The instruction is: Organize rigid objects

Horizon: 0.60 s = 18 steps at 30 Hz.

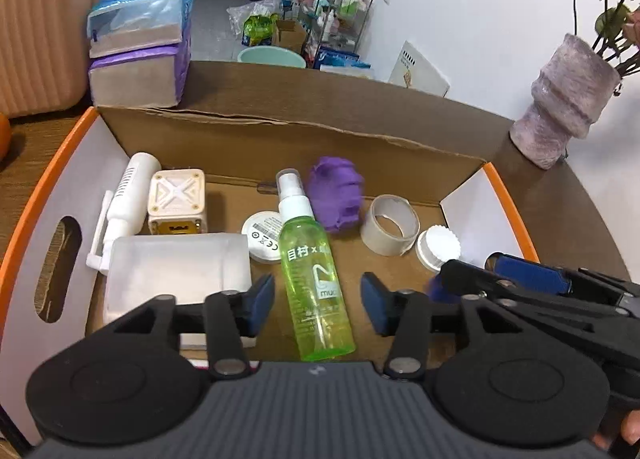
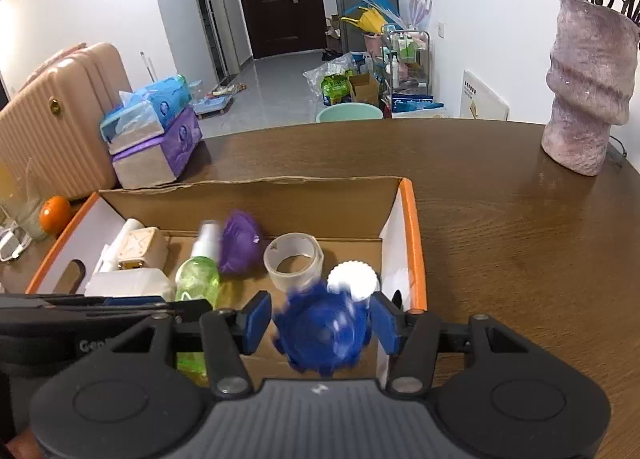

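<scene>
An orange-rimmed cardboard box (image 1: pixel 248 131) holds several items: a green spray bottle (image 1: pixel 312 271), a purple lump (image 1: pixel 338 195), a tape roll (image 1: pixel 390 225), a white ridged cap (image 1: pixel 438 249), a round white puck (image 1: pixel 264 237), a cream cube (image 1: pixel 178 201), a white pump bottle (image 1: pixel 128 195) and a frosted tub (image 1: pixel 176 275). My left gripper (image 1: pixel 318 305) is open above the green bottle. My right gripper (image 2: pixel 320 323) is open over the box's right end (image 2: pixel 412 235); a blurred blue spiky ball (image 2: pixel 322 329) lies between its fingers, not gripped.
The box stands on a brown wooden table (image 2: pixel 500 227). A pink-grey vase (image 2: pixel 588 87) stands at the back right. Stacked tissue packs (image 2: pixel 156 131) sit behind the box's left, by a pink suitcase (image 2: pixel 52 115) and an orange (image 2: pixel 56 213).
</scene>
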{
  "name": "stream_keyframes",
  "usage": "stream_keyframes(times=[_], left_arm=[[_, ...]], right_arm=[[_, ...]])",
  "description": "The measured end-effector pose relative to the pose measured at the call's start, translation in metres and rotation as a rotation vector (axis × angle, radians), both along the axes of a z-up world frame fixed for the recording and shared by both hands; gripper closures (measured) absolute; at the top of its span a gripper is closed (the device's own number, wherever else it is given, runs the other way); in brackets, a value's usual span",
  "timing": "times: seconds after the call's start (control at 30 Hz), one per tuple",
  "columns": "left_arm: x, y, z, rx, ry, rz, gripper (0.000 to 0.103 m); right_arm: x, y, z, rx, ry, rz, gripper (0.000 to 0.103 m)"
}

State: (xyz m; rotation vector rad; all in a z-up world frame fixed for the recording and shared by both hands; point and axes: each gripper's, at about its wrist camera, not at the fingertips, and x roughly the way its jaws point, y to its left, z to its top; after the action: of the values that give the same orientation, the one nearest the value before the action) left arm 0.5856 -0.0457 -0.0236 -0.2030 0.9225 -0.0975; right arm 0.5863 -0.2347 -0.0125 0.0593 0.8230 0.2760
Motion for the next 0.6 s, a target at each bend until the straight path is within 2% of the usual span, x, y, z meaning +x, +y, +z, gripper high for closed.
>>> stream_keyframes(times=[0.17, 0.23, 0.33, 0.43, 0.6], left_arm=[[-0.013, 0.005, 0.015, 0.009, -0.022, -0.026, 0.039], [-0.021, 0.005, 0.026, 0.03, -0.044, -0.022, 0.029], [-0.034, 0.009, 0.047, 0.08, -0.079, -0.015, 0.026], [-0.052, 0.011, 0.067, 0.119, -0.117, -0.022, 0.021], [-0.093, 0.014, 0.097, 0.204, -0.205, -0.023, 0.015]], right_arm=[[-0.01, -0.005, 0.014, 0.008, -0.016, 0.003, 0.044], [-0.018, -0.007, 0.024, 0.005, -0.028, 0.007, 0.043], [-0.032, -0.009, 0.04, -0.002, -0.046, 0.005, 0.04], [-0.049, -0.012, 0.059, -0.003, -0.075, 0.001, 0.03], [-0.085, -0.016, 0.086, -0.006, -0.127, 0.002, 0.025]])
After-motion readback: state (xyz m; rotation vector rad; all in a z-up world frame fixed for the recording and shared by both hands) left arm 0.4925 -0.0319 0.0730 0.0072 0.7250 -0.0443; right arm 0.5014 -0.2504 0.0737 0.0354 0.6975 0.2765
